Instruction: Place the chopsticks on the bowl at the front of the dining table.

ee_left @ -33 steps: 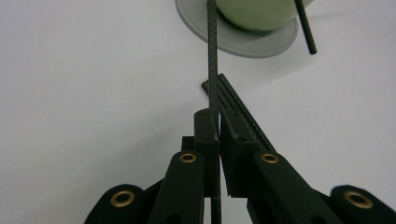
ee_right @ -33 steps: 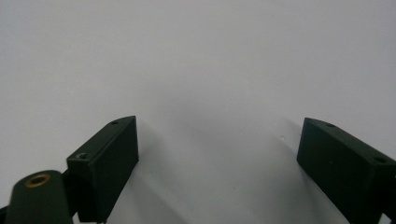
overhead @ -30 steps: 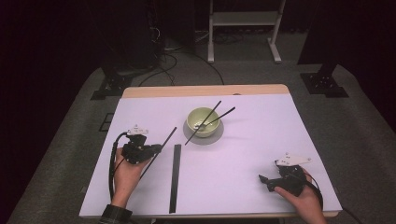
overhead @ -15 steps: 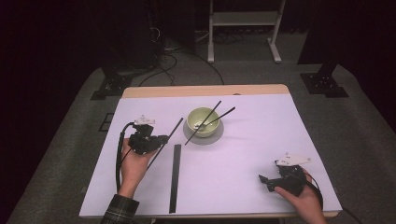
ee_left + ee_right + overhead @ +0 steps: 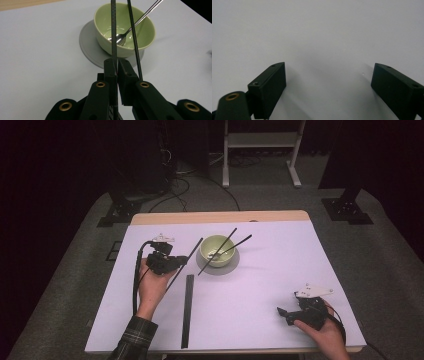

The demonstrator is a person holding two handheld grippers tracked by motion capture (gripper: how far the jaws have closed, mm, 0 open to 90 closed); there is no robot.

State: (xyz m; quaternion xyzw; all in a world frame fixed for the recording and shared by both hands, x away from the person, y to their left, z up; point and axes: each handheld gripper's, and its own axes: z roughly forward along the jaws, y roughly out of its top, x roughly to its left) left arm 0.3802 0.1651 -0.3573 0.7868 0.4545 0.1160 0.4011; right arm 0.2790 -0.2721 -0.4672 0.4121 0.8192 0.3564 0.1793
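Left gripper (image 5: pixel 176 262) clenched on a black chopstick (image 5: pixel 113 37); green bowl (image 5: pixel 125 27) straight ahead of its tips, along the stick's axis. Right gripper (image 5: pixel 287 313) released, far off.

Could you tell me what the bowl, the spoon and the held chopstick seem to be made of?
Bowl: probably glazed ceramic or melamine; pale green, smooth, with soft glare inside. Spoon: metal, likely polished steel; mirror-bright with sharp highlights. Chopstick in the left gripper: black and matt with a fine weave-like texture, perhaps carbon fibre or plastic.
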